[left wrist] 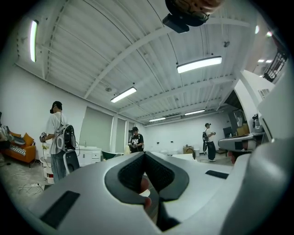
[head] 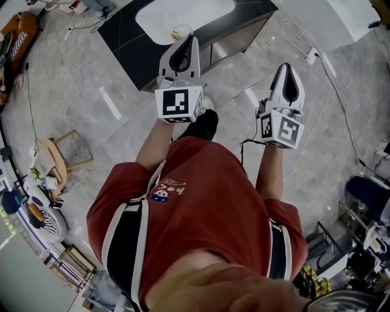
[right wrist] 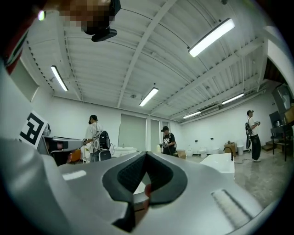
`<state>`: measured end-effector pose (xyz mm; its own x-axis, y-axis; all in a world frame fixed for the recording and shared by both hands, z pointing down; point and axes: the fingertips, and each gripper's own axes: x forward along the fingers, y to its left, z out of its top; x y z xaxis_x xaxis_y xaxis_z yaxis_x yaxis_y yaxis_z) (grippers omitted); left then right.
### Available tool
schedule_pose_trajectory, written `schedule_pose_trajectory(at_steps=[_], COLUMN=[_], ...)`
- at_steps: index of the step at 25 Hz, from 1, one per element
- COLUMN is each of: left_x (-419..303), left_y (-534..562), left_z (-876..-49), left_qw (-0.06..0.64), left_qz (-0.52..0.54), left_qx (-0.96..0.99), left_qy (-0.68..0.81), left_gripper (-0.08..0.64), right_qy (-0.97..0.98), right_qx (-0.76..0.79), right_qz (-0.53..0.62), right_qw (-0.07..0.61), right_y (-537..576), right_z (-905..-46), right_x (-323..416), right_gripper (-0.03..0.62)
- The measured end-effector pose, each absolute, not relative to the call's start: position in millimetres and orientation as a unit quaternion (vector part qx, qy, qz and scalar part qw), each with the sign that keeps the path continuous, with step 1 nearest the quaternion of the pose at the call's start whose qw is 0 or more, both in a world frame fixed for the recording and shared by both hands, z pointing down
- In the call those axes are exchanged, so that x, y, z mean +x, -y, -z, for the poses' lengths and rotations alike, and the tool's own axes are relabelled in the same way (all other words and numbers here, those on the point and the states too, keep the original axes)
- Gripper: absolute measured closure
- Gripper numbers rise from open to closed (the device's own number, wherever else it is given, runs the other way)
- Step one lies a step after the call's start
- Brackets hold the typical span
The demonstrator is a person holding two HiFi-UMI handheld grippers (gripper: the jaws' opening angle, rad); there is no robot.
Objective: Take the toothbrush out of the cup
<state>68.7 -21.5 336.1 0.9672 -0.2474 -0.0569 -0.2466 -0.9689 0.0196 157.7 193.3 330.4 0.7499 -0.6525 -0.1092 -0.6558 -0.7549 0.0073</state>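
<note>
From the head view I look down on a person in a red shirt who holds both grippers out in front. The left gripper (head: 185, 44) is shut and empty, its tips at the edge of a dark counter (head: 125, 33). Just beyond those tips stands a small pale cup (head: 180, 30), partly hidden; I cannot make out a toothbrush. The right gripper (head: 286, 70) is also shut and empty, over the grey floor to the right of the counter. In the left gripper view the jaws (left wrist: 145, 154) meet at the tips. In the right gripper view the jaws (right wrist: 146, 155) meet likewise.
A white basin (head: 183, 17) is set in the dark counter. Cables (head: 329, 91) trail across the floor. A wooden chair (head: 61, 159) stands at the left and shelving (head: 365, 225) at the right. Both gripper views show other people (left wrist: 56, 137) standing across the room.
</note>
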Motion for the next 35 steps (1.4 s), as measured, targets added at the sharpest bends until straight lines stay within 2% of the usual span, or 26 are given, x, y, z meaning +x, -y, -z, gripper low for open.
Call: schedule_pose_trajectory(at_steps=[9, 25, 29, 35], left_x=[110.3, 100.6, 115.6, 144.0], left_y=[107.7, 200.8, 214.3, 234.9], left_z=[-341.6, -335.6, -343.0, -337.1], left_qw=[0.02, 0.009, -0.003, -0.016], left_qz=[0.021, 0.023, 0.01, -0.011], left_qx=[0.977, 0.933, 0.924, 0.905], left_qy=[0.21, 0.359, 0.382, 0.425], left_gripper=[0.554, 0.554, 0.554, 0.554], right_qy=[-0.431, -0.572, -0.593, -0.643], right_qx=[-0.901, -0.819, -0.803, -0.764], right_qz=[-0.036, -0.038, -0.03, -0.024], right_qw=[0.013, 0.033, 0.05, 0.037], right_y=[-83.8, 70.5, 98.5, 151.0], right_z=[-331.5, -330.4, -337.1, -341.5], right_x=[241.3, 286.7, 312.2, 351.5], right_gripper=[0.581, 0.581, 0.581, 0.581])
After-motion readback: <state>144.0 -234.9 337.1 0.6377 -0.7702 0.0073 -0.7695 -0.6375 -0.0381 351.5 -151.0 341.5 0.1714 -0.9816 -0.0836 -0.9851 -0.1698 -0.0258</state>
